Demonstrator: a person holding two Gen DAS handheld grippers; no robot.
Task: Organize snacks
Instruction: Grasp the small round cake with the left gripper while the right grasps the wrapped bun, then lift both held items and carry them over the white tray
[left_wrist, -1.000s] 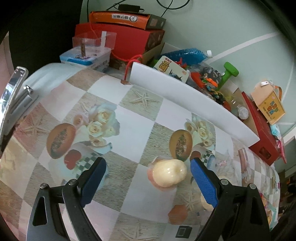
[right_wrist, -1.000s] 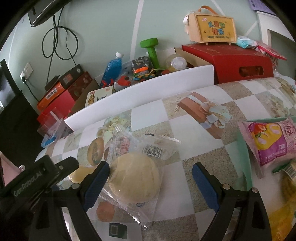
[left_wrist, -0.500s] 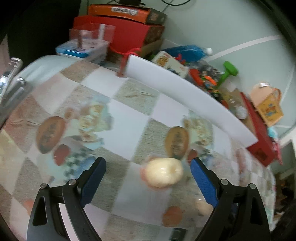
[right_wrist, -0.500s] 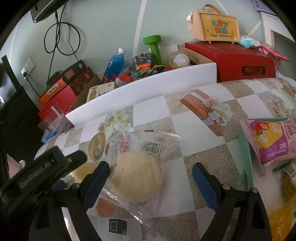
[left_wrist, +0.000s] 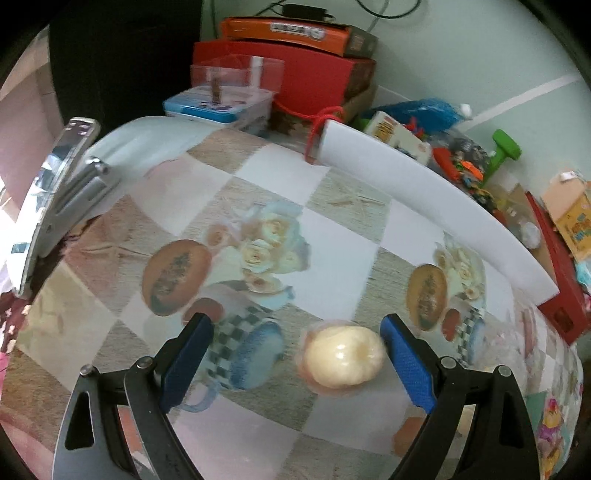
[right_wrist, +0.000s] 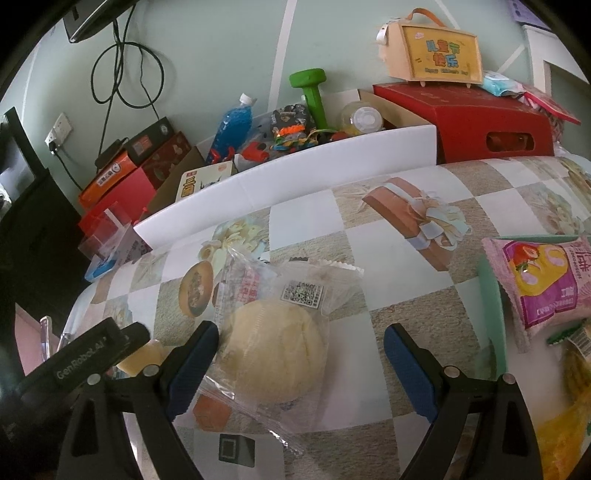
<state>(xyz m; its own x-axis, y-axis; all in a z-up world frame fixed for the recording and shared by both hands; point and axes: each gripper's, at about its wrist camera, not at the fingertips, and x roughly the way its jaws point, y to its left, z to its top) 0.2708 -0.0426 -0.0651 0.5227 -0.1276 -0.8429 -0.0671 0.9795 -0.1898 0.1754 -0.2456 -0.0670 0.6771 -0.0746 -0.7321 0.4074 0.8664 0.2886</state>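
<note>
Left wrist view: a small pale bun (left_wrist: 341, 356) in clear wrap lies on the bench (left_wrist: 332, 229), at about 2 o'clock inside the left claw (left_wrist: 295, 354), just beside its right pad and apart from the left one. That claw is spread wide and pinches nothing.

From the right wrist, a larger bun (right_wrist: 273, 350) sealed in a clear packet with a QR label sits at 10 o'clock inside the right claw (right_wrist: 301, 365), close against its left pad; whether pad and film touch I cannot tell. This claw too is spread wide and holds nothing. The black body of the left claw shows at 8 o'clock.

Both buns look light and soft, so a hard squeeze would likely crush them. The film looks slick and loose at the crimped ends; a hold across the bun's widest part, through the wrap, seems safer than pinching a flap, which could slip or let the bun swing.

At 3 o'clock in the right wrist view a pink snack bag (right_wrist: 543, 280) lies over a green tray rim (right_wrist: 491, 295), with a yellow packet (right_wrist: 565, 424) below it. A white board (right_wrist: 295, 177) edges the bench at 12 o'clock; beyond it stand red boxes (right_wrist: 465, 122), a blue bottle (right_wrist: 232, 125) and a green dumbbell (right_wrist: 312, 92).
</note>
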